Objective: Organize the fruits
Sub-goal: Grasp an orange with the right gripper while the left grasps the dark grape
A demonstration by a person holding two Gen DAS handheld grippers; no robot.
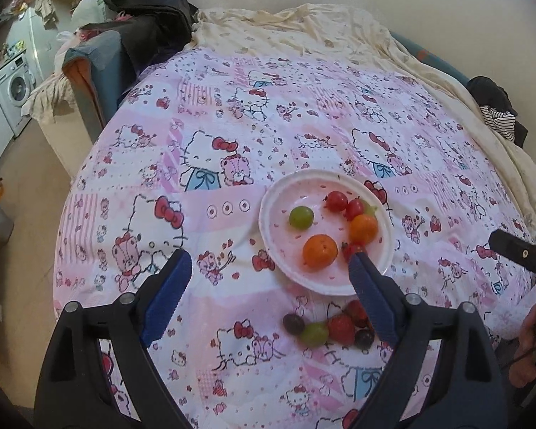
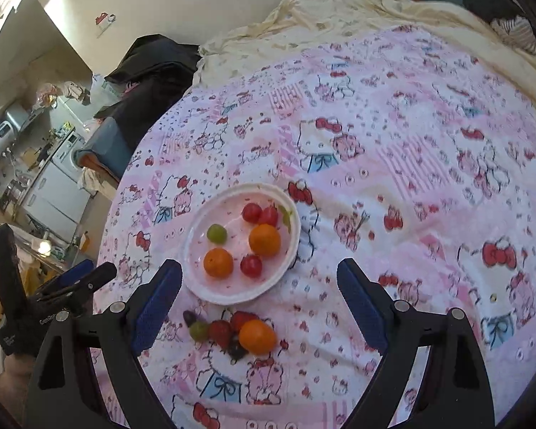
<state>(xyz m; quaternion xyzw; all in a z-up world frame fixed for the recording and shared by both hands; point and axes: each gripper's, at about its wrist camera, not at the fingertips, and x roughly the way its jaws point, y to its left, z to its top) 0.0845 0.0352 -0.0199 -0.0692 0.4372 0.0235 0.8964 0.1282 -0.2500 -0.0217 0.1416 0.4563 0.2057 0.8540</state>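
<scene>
A white plate point(image 1: 268, 221) point(image 2: 188, 250) lies on the pink cartoon bedspread and holds two oranges point(image 1: 319, 251) point(image 2: 218, 262), a green grape point(image 1: 301, 217) point(image 2: 217, 233) and cherry tomatoes point(image 1: 336, 201) point(image 2: 252, 212). Just in front of it is a loose pile: an orange point(image 2: 257, 336), a strawberry point(image 1: 341, 328) point(image 2: 219, 332), a green grape point(image 1: 314, 333) point(image 2: 198, 330) and dark grapes point(image 1: 293, 323). My left gripper point(image 1: 268, 261) hovers open and empty above the plate's near left rim. My right gripper point(image 2: 259, 268) is open and empty too, above the pile and the plate's near edge.
A crumpled cream sheet point(image 1: 303, 32) covers the far end of the bed, and dark clothes point(image 1: 150, 18) are heaped at its far left corner. Past the bed's left edge are bare floor and a washing machine point(image 1: 14, 85). Striped clothing point(image 1: 500, 118) lies at the right edge.
</scene>
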